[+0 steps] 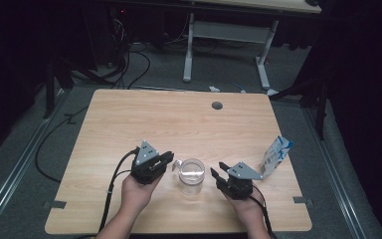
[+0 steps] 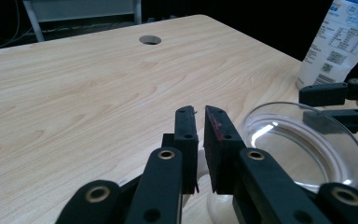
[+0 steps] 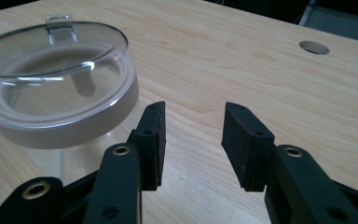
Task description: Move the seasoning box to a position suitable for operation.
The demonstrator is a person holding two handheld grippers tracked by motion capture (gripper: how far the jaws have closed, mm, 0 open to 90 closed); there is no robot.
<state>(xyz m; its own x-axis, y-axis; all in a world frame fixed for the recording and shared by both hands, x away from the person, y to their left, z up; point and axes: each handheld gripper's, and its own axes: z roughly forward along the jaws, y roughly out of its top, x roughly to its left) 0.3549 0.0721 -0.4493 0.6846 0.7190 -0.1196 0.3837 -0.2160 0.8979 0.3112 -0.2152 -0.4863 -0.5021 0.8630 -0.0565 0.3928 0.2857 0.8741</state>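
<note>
A clear glass jar (image 1: 191, 175) with a clear lid stands near the table's front edge, between my two grippers. The lid's small tab (image 1: 176, 163) points toward my left gripper (image 1: 169, 158). In the left gripper view that gripper (image 2: 199, 116) has its jaws almost together, with only a sliver of a gap. The jar (image 2: 303, 144) lies just right of them, and I see nothing pinched. My right gripper (image 1: 217, 168) sits right of the jar, pointing at it. In its own view it (image 3: 193, 112) stands open over bare wood, with the jar (image 3: 56, 84) to its left.
A white and blue printed pouch (image 1: 277, 155) stands upright at the table's right edge, beyond my right gripper. A round cable hole (image 1: 217, 105) sits near the far edge of the wooden table (image 1: 129, 124). Cables and a desk frame lie on the floor behind.
</note>
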